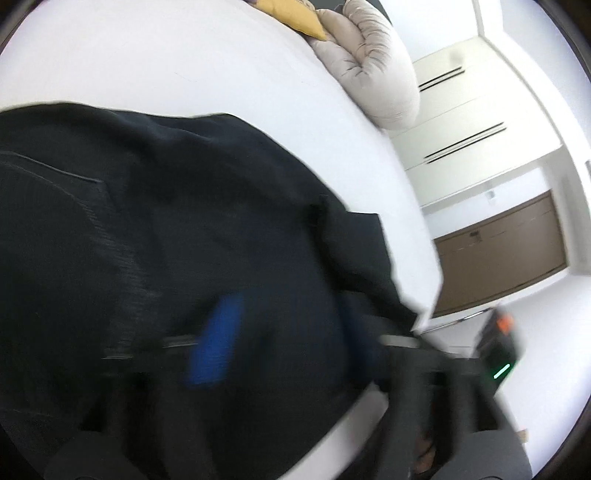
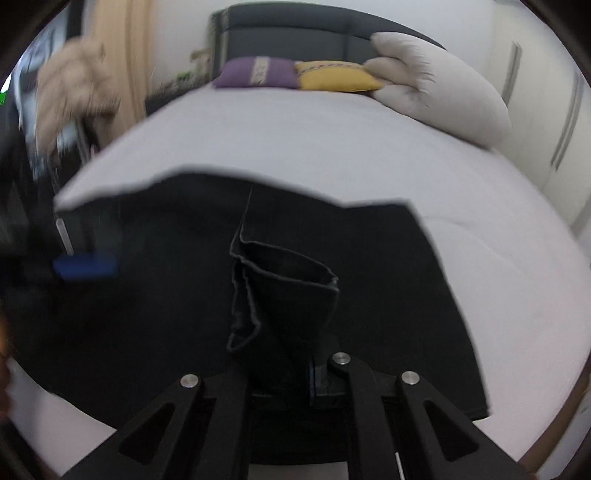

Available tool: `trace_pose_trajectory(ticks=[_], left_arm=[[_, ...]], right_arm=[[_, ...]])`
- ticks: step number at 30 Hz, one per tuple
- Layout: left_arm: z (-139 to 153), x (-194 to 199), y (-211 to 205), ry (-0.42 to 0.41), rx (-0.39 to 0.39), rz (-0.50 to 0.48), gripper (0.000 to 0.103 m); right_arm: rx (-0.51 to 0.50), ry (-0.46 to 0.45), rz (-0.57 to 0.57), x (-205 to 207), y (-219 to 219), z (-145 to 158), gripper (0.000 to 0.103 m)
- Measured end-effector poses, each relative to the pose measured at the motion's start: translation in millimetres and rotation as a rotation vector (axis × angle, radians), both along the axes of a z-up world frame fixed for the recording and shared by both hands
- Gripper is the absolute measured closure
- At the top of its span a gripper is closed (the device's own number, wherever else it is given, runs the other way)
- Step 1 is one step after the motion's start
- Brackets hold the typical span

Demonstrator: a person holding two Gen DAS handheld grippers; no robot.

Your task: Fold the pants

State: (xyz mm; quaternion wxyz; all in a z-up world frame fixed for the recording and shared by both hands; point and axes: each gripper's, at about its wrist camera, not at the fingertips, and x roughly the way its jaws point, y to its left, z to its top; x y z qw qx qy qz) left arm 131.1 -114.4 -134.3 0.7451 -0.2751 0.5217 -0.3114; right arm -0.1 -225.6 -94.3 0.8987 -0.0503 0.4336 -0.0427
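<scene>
Black pants (image 2: 369,280) lie spread on a white bed (image 2: 332,147). My right gripper (image 2: 284,373) is shut on a bunched hem of the pants (image 2: 291,291), which stands up between its fingers. My left gripper (image 1: 295,332) hovers low over the pants (image 1: 166,203), badly blurred, with one blue pad (image 1: 218,339) showing; its jaws seem apart. The left gripper also shows at the left edge of the right wrist view (image 2: 85,266).
A purple cushion (image 2: 258,72), a yellow cushion (image 2: 336,75) and a large pale pillow (image 2: 439,85) sit at the dark headboard (image 2: 295,26). White wardrobes (image 1: 465,110) and a brown floor (image 1: 498,251) lie beside the bed.
</scene>
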Motion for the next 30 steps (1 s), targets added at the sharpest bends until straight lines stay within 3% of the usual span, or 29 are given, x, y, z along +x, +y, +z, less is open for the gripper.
trace_pose_trajectory(ticks=[3,9,14,16,17,18,19,24,30], left_arm=[[-2.9,3.1,-9.1,0.06,-0.051,-0.01,0.01],[-8.2,20.6,-39.7,0.169,-0.106,-0.06,0.01],[-16.6,43.7,-53.3,0.244,-0.09,-0.103,0.01],[-16.1,49.1,-52.2,0.246,-0.094,-0.117,0.015],[-15.2,52.7,-53.9,0.241,-0.096,-0.126,0.034],[-15.9,55.9,-55.6,0.244,-0.088,-0.14,0.064],[-18.3,57.7,-53.3,0.257,-0.076,-0.152,0.075],[-21.4,61.7,-15.7,0.231,-0.065,-0.151,0.094],[-6.7,66.5,26.9,0.161,-0.034,-0.117,0.096]], right_arm=[[-0.055,-0.02,0.006,-9.5,11.2,-4.9,0.095],[-0.099,-0.079,0.01,-22.4,16.5,12.2,0.095],[-0.171,-0.107,0.048,-31.7,38.5,17.4,0.095],[-0.196,-0.11,0.071,-34.3,45.4,16.1,0.095],[-0.209,-0.111,0.082,-35.6,49.6,15.8,0.095],[-0.225,-0.113,0.096,-36.6,54.1,15.7,0.095],[-0.243,-0.116,0.113,-37.7,59.5,15.6,0.095],[-0.313,-0.14,0.203,-42.6,86.2,16.9,0.095],[-0.354,-0.158,0.333,-49.9,127.7,14.1,0.095]])
